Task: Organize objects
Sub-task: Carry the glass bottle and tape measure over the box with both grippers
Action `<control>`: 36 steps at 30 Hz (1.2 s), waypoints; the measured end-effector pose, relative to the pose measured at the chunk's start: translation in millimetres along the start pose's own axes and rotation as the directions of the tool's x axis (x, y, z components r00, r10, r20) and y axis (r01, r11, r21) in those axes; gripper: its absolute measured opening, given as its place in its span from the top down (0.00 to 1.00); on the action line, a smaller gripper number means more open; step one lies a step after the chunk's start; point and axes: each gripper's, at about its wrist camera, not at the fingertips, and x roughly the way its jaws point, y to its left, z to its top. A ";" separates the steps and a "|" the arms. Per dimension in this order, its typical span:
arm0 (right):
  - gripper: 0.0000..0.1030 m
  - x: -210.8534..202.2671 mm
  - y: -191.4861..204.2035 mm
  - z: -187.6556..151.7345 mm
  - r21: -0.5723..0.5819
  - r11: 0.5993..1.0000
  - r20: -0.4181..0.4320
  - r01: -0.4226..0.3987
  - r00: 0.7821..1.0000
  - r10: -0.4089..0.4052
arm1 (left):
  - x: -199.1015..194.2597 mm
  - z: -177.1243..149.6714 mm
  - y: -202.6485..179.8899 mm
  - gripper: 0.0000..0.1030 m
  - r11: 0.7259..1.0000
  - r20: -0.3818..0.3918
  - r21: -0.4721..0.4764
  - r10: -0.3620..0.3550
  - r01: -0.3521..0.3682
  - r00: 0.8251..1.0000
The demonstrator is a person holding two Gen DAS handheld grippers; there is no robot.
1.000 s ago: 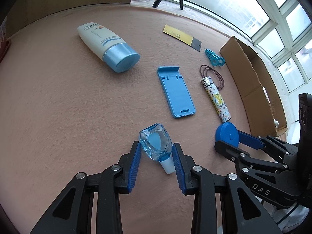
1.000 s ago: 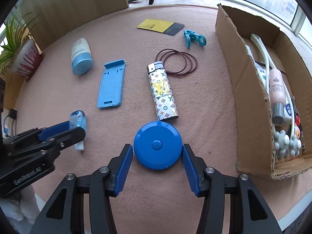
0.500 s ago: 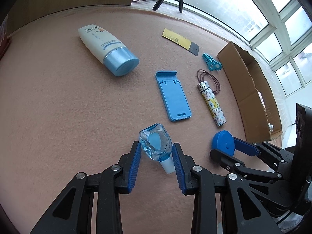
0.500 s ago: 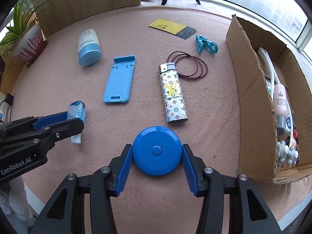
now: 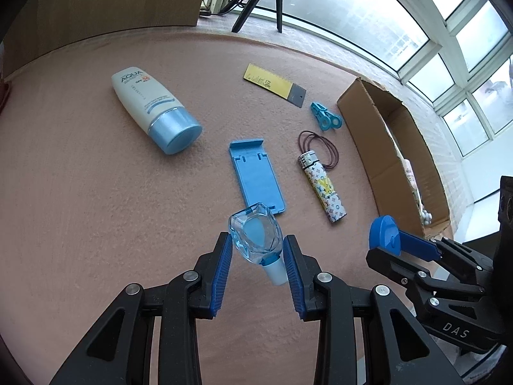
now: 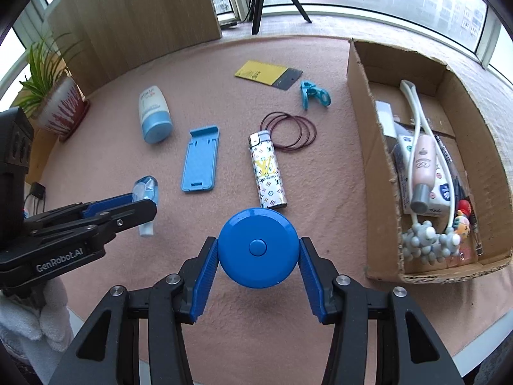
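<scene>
Pink felt tabletop [image 6: 320, 192], wooden panel [image 6: 144, 16], daylit curved windows [image 5: 400, 25] behind

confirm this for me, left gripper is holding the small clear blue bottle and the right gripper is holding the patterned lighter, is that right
Not quite. The left gripper does hold the small clear blue bottle, but the right gripper holds the round blue tape measure. The right wrist view shows the patterned lighter lying on the pink table cover, untouched.

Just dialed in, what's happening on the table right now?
A person is tidying with two handheld grippers. The left gripper is clamped on a small clear blue bottle, the right gripper on a round blue disc. Five other items lie loose on the pink mat beside the part-filled cardboard box.
</scene>
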 end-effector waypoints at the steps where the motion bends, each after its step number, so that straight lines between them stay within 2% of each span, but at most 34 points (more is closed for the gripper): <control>1: 0.55 -4.3 -0.5 0.9 0.004 1.000 0.008 -0.007 1.000 0.007 | -0.3 0.9 -2.0 0.65 1.000 0.003 0.004 -0.001 0.001 1.000; 9: 0.55 -26.5 -12.1 15.6 0.042 0.999 0.072 -0.015 0.997 0.012 | -2.6 14.1 -26.9 0.65 0.999 0.029 0.047 -0.013 0.011 0.999; 17: 0.55 -50.5 -61.0 22.1 0.122 0.992 0.126 0.026 0.991 -0.041 | 3.7 31.2 -68.1 0.65 0.994 0.043 0.106 -0.043 0.039 0.998; 26: 0.55 -60.0 -117.4 20.2 0.192 0.978 0.128 0.077 0.986 -0.103 | 21.5 60.8 -129.2 0.65 0.979 0.049 0.194 -0.071 0.060 0.996; 36: 0.55 -54.4 -150.2 23.2 0.206 0.974 0.115 0.093 0.986 -0.119 | 58.1 78.7 -192.6 0.65 0.964 0.019 0.254 -0.090 0.083 0.996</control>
